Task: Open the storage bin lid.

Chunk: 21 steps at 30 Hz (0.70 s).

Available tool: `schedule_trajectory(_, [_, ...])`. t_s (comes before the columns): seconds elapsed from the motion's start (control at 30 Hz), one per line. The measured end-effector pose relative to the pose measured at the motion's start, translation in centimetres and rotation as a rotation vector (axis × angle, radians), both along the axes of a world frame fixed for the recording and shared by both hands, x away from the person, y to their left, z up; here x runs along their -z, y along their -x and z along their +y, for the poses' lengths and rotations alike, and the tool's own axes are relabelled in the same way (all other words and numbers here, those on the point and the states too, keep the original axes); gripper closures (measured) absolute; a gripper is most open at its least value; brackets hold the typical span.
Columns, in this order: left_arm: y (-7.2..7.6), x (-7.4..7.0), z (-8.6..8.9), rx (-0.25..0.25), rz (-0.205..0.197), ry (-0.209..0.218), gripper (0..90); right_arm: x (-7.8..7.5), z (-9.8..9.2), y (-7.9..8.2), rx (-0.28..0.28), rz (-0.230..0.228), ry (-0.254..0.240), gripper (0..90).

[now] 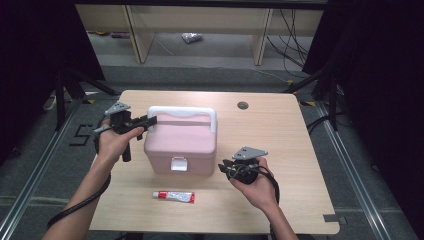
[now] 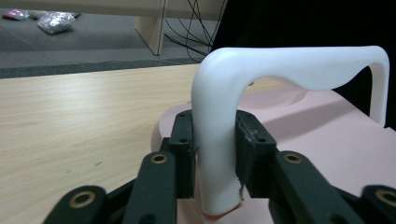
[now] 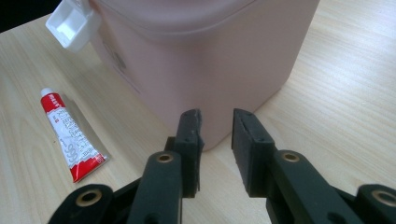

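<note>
The light wooden surface (image 1: 280,150) carries a pink box (image 1: 182,142) near its middle, with a white handle (image 1: 182,112) raised upright over the lid and a white latch (image 1: 178,164) on the side facing the person, apparently flipped up. A red-and-white tube (image 1: 173,196) lies in front of the box, apart from it. The left gripper (image 2: 215,154) is clamped on the handle's left leg, low, near its pivot. The right gripper (image 3: 217,140) is held just beside the box's right corner, jaws narrowly parted and empty. The lid is judged best lifted slowly by the handle while the body is braced with the right gripper, so that sliding is prevented.
</note>
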<state>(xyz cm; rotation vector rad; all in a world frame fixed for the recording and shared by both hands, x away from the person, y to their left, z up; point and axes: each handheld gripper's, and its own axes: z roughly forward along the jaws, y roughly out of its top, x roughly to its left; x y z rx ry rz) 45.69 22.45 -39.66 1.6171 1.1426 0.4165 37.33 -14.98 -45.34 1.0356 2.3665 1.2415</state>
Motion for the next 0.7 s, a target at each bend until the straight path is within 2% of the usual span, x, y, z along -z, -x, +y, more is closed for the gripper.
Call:
schedule_trajectory(0.1, [-0.1,0.0,0.0,-0.012,0.020,0.029,72.3,-0.2,0.0,0.1,-0.004,0.002,0.002,73.5])
schedule_trajectory(0.13, [-0.1,0.0,0.0,-0.016,0.020,0.039,72.7,-0.1,0.1,0.1,0.001,0.002,-0.011,73.6])
schedule_trajectory(0.2, [-0.1,-0.2,0.0,-0.016,0.025,0.043,73.0,-0.4,0.0,0.0,-0.011,-0.019,0.001,74.1])
schedule_trajectory(0.23, [-0.1,-0.3,0.0,-0.017,0.029,0.044,73.1,-0.4,0.1,0.1,-0.002,-0.020,-0.016,74.7])
schedule_trajectory(0.3, [-0.2,-0.4,0.0,-0.020,0.040,0.049,73.1,-0.6,0.1,0.2,-0.003,-0.009,-0.015,75.6])
schedule_trajectory(0.37, [-0.3,-0.6,0.0,-0.021,0.047,0.059,73.1,-0.9,0.1,0.1,-0.013,-0.034,-0.019,78.6])
schedule_trajectory(0.4, [-0.3,-0.7,0.1,-0.022,0.049,0.063,73.1,-1.0,0.1,0.3,-0.010,-0.019,-0.025,80.3])
schedule_trajectory(0.47, [-0.5,-1.0,0.1,-0.022,0.053,0.067,73.1,-1.3,0.1,0.4,0.000,-0.028,-0.048,85.0])
schedule_trajectory(0.5, [-0.5,-1.1,0.1,-0.022,0.055,0.069,73.1,-1.5,0.0,0.3,-0.014,-0.040,-0.048,87.9])
schedule_trajectory(0.53, [-0.6,-1.2,0.1,-0.022,0.057,0.071,73.1,-1.7,0.1,0.5,0.003,-0.027,-0.055,89.7])
schedule_trajectory(0.6, [-0.7,-1.4,0.1,-0.024,0.064,0.070,73.1,-2.1,-0.1,0.4,-0.017,-0.053,-0.058,90.0])
schedule_trajectory(0.67, [-0.8,-1.5,0.1,-0.024,0.068,0.074,73.1,-2.6,0.1,0.5,-0.003,-0.038,-0.084,90.0])
schedule_trajectory(0.7, [-0.8,-1.6,0.1,-0.024,0.071,0.075,73.1,-2.9,-0.1,0.4,-0.010,-0.071,-0.067,90.0])
